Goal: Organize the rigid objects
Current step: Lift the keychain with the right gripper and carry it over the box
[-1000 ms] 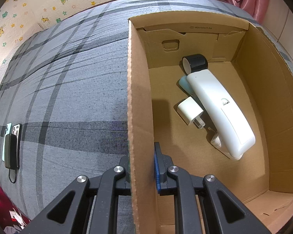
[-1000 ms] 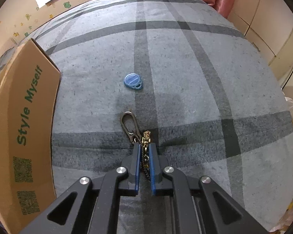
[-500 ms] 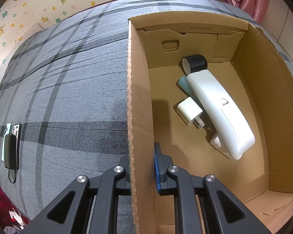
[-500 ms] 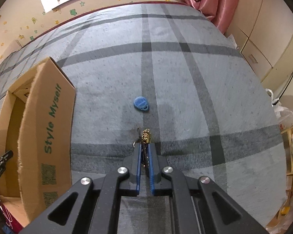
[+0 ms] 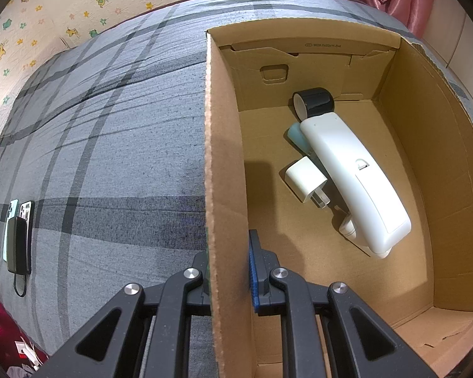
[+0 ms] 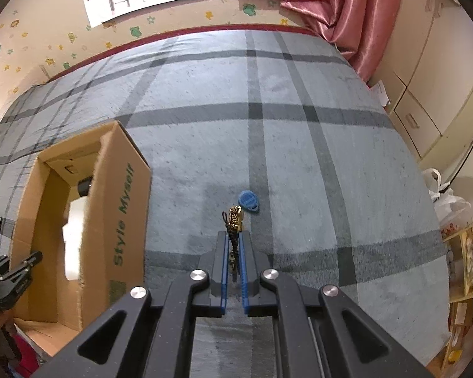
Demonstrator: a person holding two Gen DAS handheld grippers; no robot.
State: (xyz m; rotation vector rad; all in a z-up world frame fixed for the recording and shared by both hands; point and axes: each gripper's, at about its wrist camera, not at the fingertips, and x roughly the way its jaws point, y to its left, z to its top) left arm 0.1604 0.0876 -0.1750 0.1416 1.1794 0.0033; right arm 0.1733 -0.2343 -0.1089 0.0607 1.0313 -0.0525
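Since the earlier frame the right gripper [image 6: 233, 249] has risen off the bed: the grey plaid bedspread [image 6: 299, 163] now looks farther off, more of the room shows, and the keychain [image 6: 235, 220] that lay on the cloth hangs clamped between the blue pads. The left view is unchanged.

The cardboard box [image 5: 225, 157] fills the right half of the left view and sits at the left edge of the right view. The left gripper [image 5: 228, 271] is shut on the box's near wall, one finger outside and one inside, steadying it. Inside, a long white device [image 5: 356, 182] lies diagonally, with a black cylinder [image 5: 315, 102] at its upper end, a teal item [image 5: 296, 135] partly under it and a white charger plug [image 5: 304, 178] just beside it.

On the bedspread, a blue tag [image 6: 248, 200] lies just above the raised keychain in the centre of the right view.

The step in hand looks like carrying the keychain to the box. Doing it well likely means keeping the pads closed tight, since the grip is on a thin cord, clearing the tall wall before lowering, and releasing over bare cardboard in the lower part of the box.
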